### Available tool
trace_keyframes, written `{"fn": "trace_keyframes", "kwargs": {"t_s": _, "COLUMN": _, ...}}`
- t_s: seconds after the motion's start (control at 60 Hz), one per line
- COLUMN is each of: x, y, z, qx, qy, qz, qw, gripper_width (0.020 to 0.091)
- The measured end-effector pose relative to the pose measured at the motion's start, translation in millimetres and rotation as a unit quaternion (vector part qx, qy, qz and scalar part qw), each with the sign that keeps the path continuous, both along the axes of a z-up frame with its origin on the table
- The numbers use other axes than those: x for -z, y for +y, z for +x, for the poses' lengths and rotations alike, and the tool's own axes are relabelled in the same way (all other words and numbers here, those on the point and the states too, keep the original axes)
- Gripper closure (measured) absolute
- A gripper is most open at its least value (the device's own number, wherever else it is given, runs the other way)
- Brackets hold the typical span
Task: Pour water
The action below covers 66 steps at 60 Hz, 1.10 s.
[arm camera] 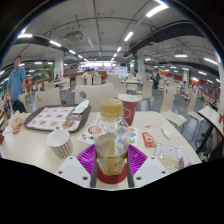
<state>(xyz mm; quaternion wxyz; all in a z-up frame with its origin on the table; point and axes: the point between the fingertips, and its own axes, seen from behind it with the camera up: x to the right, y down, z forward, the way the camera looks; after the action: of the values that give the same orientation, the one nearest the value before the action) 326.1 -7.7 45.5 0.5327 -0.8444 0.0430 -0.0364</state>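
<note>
The gripper is clenching a bottle between its 2 pads; the bottle is hiding the fingertips. Just beyond are standing a paper cup and a red cup, perhaps plastic, on the table. Farther off, a person is standing.

The clear plastic bottle with a tan cap and red base stands between the jaws and hides most of each magenta pad; whether the pads press on it cannot be told. Its label print is too small to read. Behind the bottle, the lower part of the red paper cup is covered. Right of the bottle, the small red packet bears unreadable print. Far left of the bottle, a person in blue is blurred.
</note>
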Motion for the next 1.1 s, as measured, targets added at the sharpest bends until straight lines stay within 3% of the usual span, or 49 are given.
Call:
{"fn": "trace_keyframes", "kwargs": {"t_s": 0.15, "x": 3.9, "y": -5.6, "z": 1.3, "qx": 0.017, "qy": 0.011, "qz": -0.018, "qw": 1.000, "gripper_width": 0.0585}}
{"fn": "trace_keyframes", "kwargs": {"t_s": 0.183, "x": 9.0, "y": -9.6, "z": 1.6, "qx": 0.022, "qy": 0.014, "qz": -0.037, "qw": 0.999, "gripper_width": 0.0509}}
{"fn": "trace_keyframes", "kwargs": {"t_s": 0.25, "x": 8.6, "y": -17.8, "z": -3.9, "qx": 0.028, "qy": 0.024, "qz": -0.055, "qw": 0.998, "gripper_width": 0.0259}}
{"fn": "trace_keyframes", "kwargs": {"t_s": 0.267, "x": 7.7, "y": -21.1, "z": -4.9, "qx": 0.031, "qy": 0.025, "qz": -0.059, "qw": 0.997, "gripper_width": 0.0239}}
{"fn": "trace_keyframes", "kwargs": {"t_s": 0.3, "x": 6.3, "y": -29.1, "z": -7.4, "qx": 0.036, "qy": 0.027, "qz": -0.068, "qw": 0.997, "gripper_width": 0.0279}}
{"fn": "trace_keyframes", "kwargs": {"t_s": 0.367, "x": -1.4, "y": -47.1, "z": -16.2, "qx": 0.045, "qy": 0.024, "qz": -0.082, "qw": 0.995, "gripper_width": 0.0246}}
{"fn": "trace_keyframes", "kwargs": {"t_s": 0.767, "x": -75.1, "y": -180.0, "z": -121.4, "qx": 0.054, "qy": 0.018, "qz": -0.143, "qw": 0.988, "gripper_width": 0.0251}}
{"fn": "trace_keyframes", "kwargs": {"t_s": 1.1, "x": -106.6, "y": -215.4, "z": -158.7, "qx": 0.039, "qy": 0.004, "qz": -0.135, "qw": 0.990, "gripper_width": 0.0253}}
